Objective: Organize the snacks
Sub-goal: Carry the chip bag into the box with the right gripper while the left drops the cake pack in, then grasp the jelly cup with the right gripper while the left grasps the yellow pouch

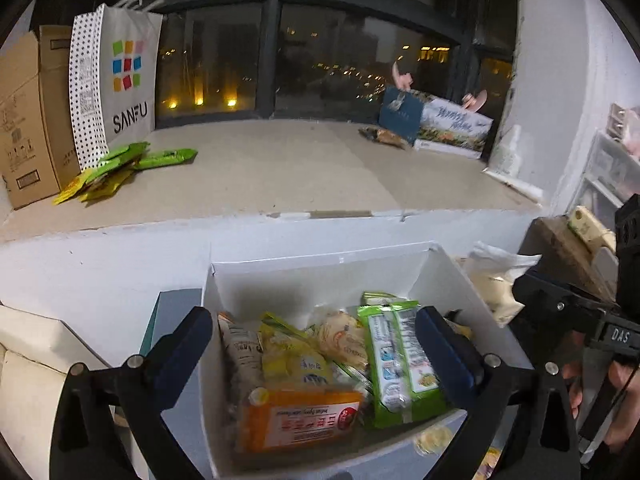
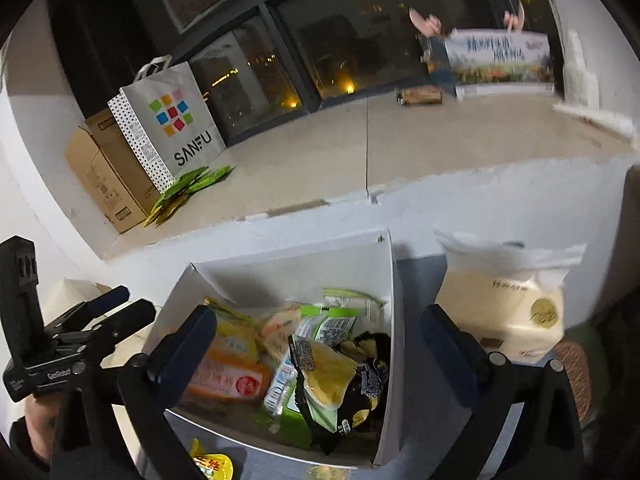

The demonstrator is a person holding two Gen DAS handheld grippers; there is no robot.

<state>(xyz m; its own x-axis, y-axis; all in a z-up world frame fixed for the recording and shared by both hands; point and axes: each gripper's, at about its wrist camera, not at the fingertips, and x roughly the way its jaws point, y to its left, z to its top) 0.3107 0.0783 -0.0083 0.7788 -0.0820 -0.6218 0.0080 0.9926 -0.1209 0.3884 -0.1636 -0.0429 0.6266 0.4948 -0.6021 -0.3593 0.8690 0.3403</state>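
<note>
A white open box (image 1: 316,276) (image 2: 390,300) below the window ledge holds several snack packs: an orange pack (image 1: 300,420) (image 2: 228,376), a green-edged pack (image 1: 400,364) (image 2: 336,326), yellow packs (image 1: 288,356) and a black-and-yellow pack (image 2: 360,380). My left gripper (image 1: 316,340) hovers open over the box, empty; it also shows in the right wrist view (image 2: 108,308). My right gripper (image 2: 320,340) is open and empty, its right finger outside the box; it shows at the right of the left wrist view (image 1: 532,284). A pile of green and yellow sachets (image 1: 116,168) (image 2: 188,188) lies on the ledge.
On the ledge stand a cardboard box (image 1: 28,120) (image 2: 104,172), a SANFU paper bag (image 1: 120,80) (image 2: 172,124), and at the far right printed boxes (image 1: 452,128) (image 2: 500,60) with a snack pack (image 2: 420,96). A white sack (image 2: 504,296) stands right of the box.
</note>
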